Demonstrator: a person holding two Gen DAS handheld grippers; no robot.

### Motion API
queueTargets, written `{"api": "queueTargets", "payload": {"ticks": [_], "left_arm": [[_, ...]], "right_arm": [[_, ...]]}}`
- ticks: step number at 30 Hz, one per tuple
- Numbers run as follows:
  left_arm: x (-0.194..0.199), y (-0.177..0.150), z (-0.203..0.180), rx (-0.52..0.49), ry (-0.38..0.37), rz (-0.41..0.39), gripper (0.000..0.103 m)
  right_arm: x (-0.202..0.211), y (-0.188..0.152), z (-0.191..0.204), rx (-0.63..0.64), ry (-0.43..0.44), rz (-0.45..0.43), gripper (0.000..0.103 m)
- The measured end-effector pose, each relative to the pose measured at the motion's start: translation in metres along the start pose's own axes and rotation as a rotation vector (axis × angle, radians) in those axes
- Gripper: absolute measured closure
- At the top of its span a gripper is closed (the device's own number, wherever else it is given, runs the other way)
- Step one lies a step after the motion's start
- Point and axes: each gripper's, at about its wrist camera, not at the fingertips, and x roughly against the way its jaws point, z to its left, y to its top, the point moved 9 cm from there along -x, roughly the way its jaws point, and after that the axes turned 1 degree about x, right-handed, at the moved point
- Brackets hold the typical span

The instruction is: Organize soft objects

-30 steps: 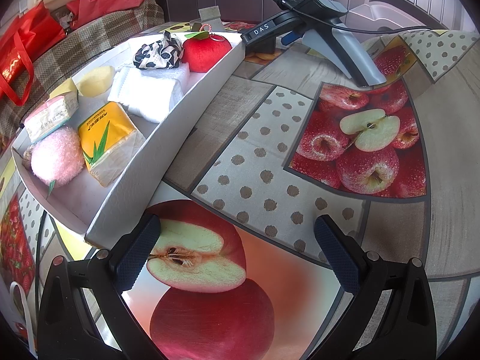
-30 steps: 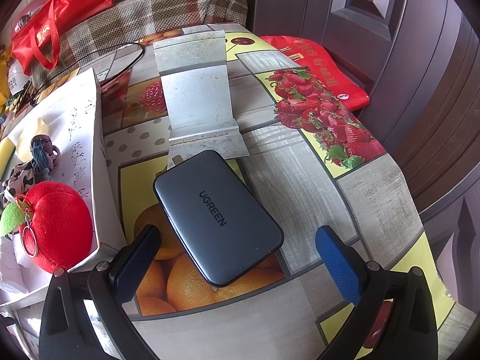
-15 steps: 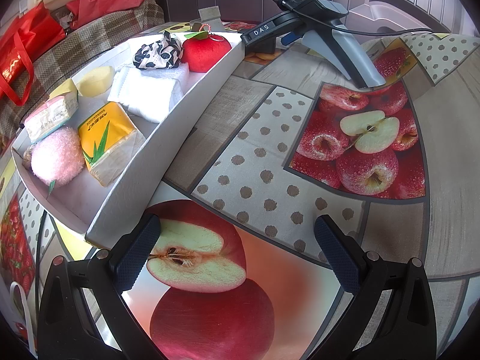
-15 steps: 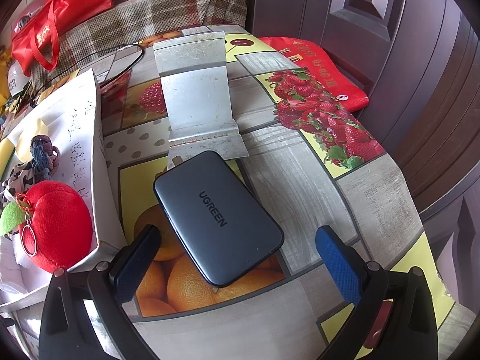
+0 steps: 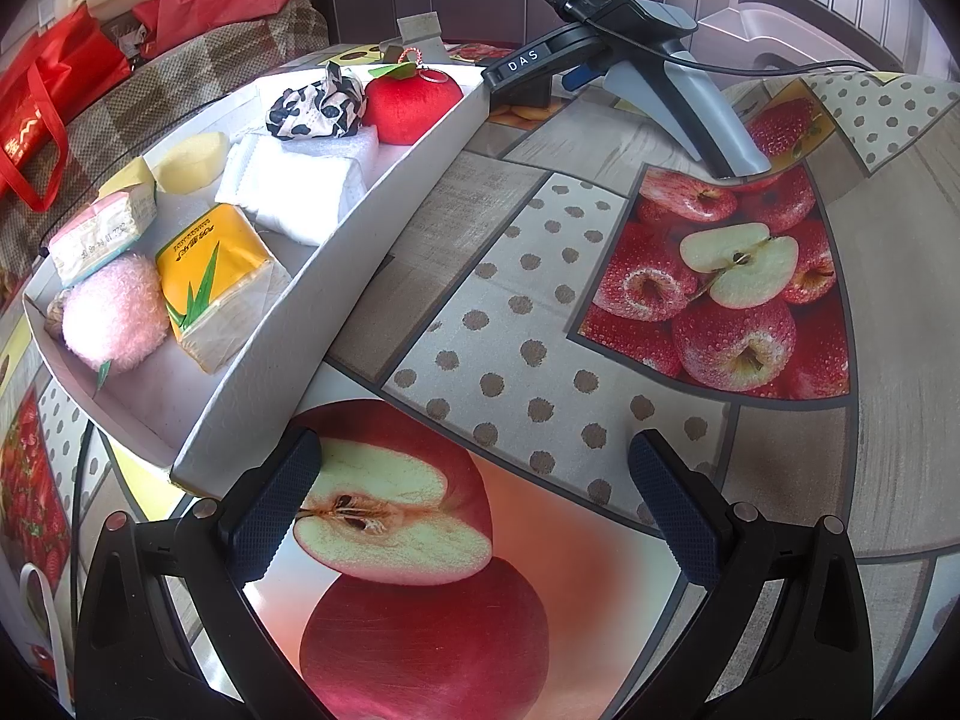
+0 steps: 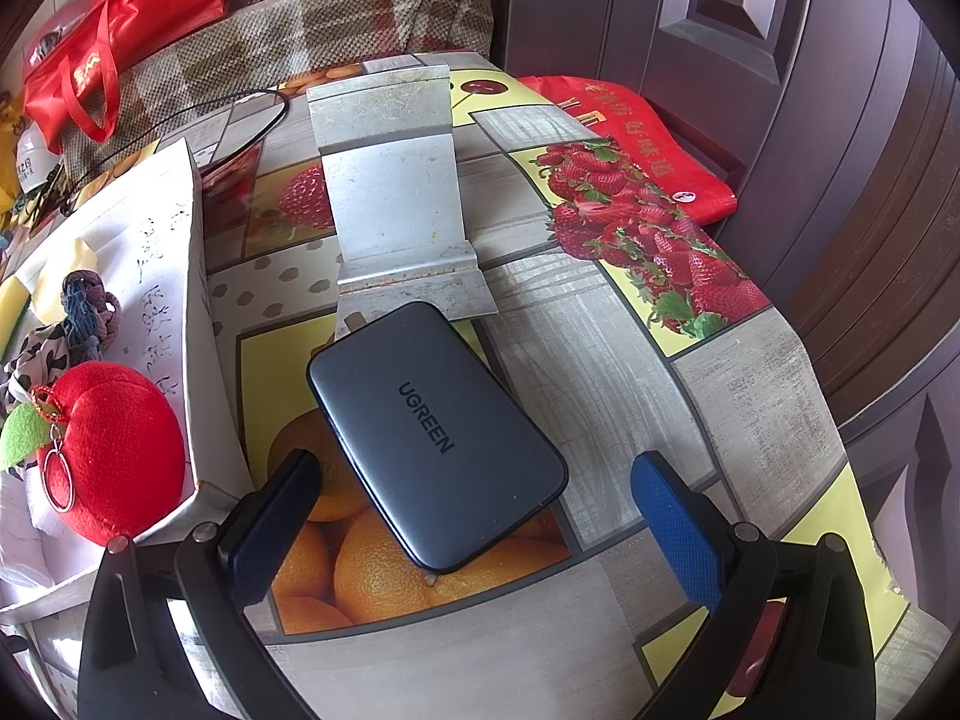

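Hovering spread and empty, the left gripper [image 5: 468, 516] has the tray [image 5: 336, 300] ahead-left, long axis running away; the soft things lie inside. Right gripper [image 6: 474, 528], also spread, is nearer the red plush [image 6: 111, 450].

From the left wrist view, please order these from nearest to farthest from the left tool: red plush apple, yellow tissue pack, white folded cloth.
1. yellow tissue pack, near end of the tray, left of the left tool
2. white folded cloth, mid-tray
3. red plush apple, far end
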Motion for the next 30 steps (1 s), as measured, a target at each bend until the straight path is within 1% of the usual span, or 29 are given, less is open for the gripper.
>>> {"api": "queueTargets", "payload": {"ticks": [30], "left_arm": [[0.0,-0.0002,0.0002,0.0,0.0,0.0,0.0]], "right_arm": [[0.002,-0.0036,-0.0006,-0.002,0.001,-0.045,0.0]]}}
